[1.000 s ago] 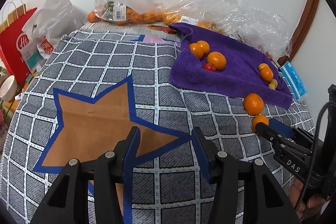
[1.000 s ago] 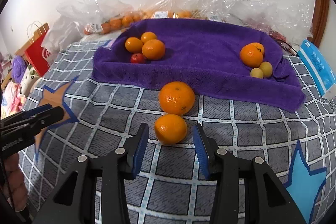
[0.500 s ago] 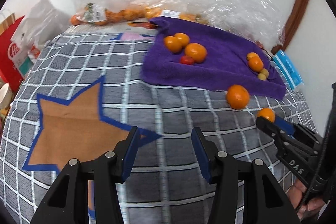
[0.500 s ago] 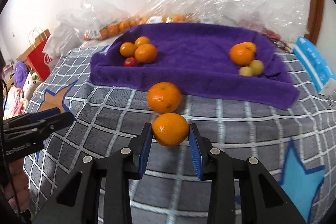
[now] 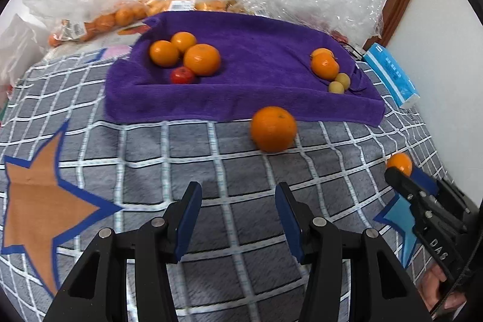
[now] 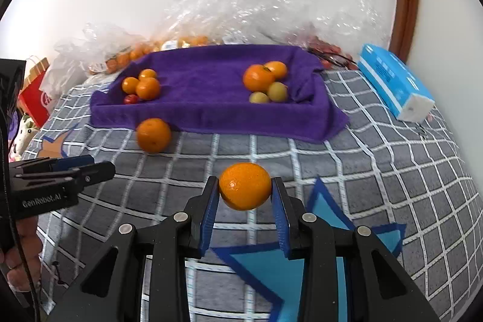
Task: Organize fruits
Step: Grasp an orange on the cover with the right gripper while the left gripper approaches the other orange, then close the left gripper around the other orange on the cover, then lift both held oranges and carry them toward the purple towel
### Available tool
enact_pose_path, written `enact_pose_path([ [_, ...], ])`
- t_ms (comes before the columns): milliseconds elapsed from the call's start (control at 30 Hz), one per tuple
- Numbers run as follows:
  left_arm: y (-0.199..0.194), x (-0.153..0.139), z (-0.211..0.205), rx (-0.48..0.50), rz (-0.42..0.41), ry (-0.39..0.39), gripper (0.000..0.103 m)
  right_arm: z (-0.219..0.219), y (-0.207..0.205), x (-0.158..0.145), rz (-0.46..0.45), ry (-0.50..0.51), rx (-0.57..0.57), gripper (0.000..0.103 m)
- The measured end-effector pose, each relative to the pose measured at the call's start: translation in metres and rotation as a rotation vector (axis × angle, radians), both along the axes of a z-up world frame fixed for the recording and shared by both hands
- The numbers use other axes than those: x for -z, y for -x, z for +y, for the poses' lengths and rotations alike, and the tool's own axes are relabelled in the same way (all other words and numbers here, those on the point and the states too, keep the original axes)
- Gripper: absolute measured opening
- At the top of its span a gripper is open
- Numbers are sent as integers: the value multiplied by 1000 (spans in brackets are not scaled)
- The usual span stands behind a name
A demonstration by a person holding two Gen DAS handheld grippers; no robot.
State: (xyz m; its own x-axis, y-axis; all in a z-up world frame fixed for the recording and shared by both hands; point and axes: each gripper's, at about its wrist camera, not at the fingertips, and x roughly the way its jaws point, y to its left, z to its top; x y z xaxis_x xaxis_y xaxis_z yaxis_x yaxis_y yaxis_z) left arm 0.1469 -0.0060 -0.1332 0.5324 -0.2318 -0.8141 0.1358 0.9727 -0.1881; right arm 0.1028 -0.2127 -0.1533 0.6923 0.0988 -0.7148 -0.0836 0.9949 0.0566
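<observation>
Right gripper (image 6: 245, 195) clamps small orange (image 6: 245, 185) across its middle; round, light, firm, slick peel, could slip.

Purple towel (image 6: 211, 98): plush, matt terry cloth. Checked bedcover (image 5: 211, 159): woven cloth, matt. Oranges (image 5: 273, 129): pebbled, slightly glossy peel. Bags (image 6: 241, 11): clear crinkled plastic, shiny. Gripper fingers (image 6: 208, 210): black matt plastic, ribbed blue pads.

"DAS" on right hand-held gripper (image 5: 401, 171); "GenRobot.AI" on left hand-held gripper (image 6: 102, 169).
</observation>
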Motion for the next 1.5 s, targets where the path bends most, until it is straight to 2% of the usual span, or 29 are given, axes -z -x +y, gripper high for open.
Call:
enact_pose_path([
  [100, -7, 1, -5, 18, 1, 38, 48, -5, -2, 10, 21, 1, 9, 35],
  [267, -19, 2, -16, 16, -10, 4, 48, -5, -7, 21, 29, -8, 1, 35],
  [433, -33, 3, -27, 25, -19, 11, 48, -11, -7, 21, 16, -20, 1, 35],
  [633, -44, 6, -38, 15, -38, -5, 48, -23, -10, 22, 26, -97, 17, 35],
  [767, -48, 13, -38, -1, -65, 5, 47, -25, -10, 22, 24, -113, 22, 35],
  [833, -46, 13, -39, 8, -84, 12, 41, -24, -12, 23, 32, -110, 22, 35],
  [1200, -30, 13, -36, -1, -109, 6, 40, -14, -15, 25, 39, -50, 2, 35],
  [1500, -4, 11, -16, -40, -103, 34, 40, -12, -9, 23, 24, -2, 42, 35],
])
